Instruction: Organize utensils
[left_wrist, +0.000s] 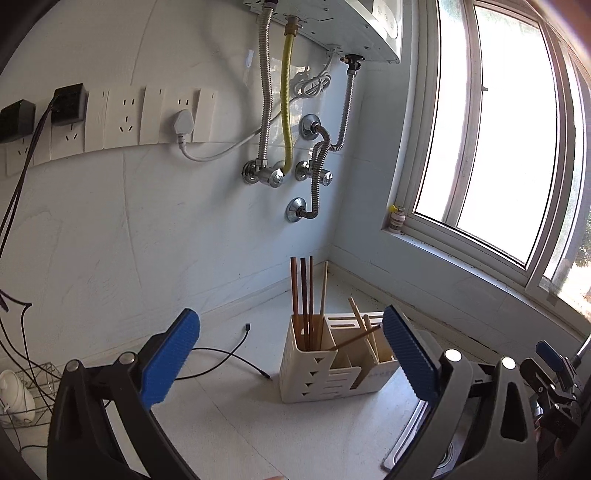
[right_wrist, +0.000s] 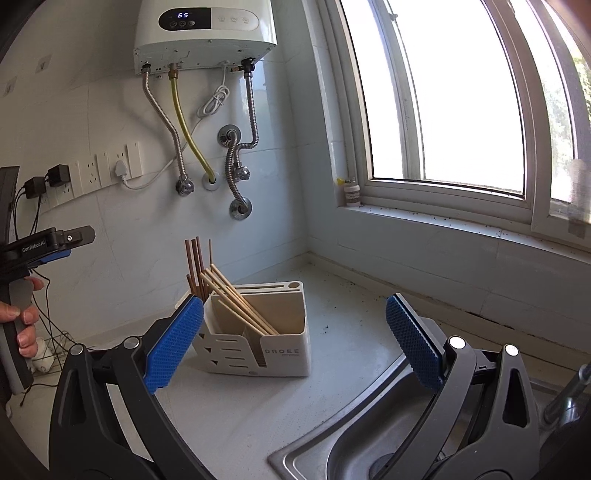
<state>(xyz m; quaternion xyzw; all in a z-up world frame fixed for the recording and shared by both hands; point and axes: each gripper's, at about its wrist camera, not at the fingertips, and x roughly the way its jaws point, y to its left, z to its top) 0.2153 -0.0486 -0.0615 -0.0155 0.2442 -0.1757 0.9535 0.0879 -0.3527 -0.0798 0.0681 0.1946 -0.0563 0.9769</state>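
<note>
Pale worktop (right_wrist: 332, 354) in window corner, cream utensil holder (right_wrist: 284, 350) standing near the sink (right_wrist: 354, 439), dark chopsticks (left_wrist: 303, 291) upright, pale chopsticks (right_wrist: 236, 302) leaning inside, left tongs (left_wrist: 291, 354) and right tongs (right_wrist: 295, 339) released, empty.

Daylight floods in through the window (left_wrist: 491, 140), whose panes are blown out to white; the wall (left_wrist: 166, 221) is evenly lit, shadows soft. Fisheye bending curves every edge, corners vignette dark, and the far frame edge looks perhaps slightly blurred
</note>
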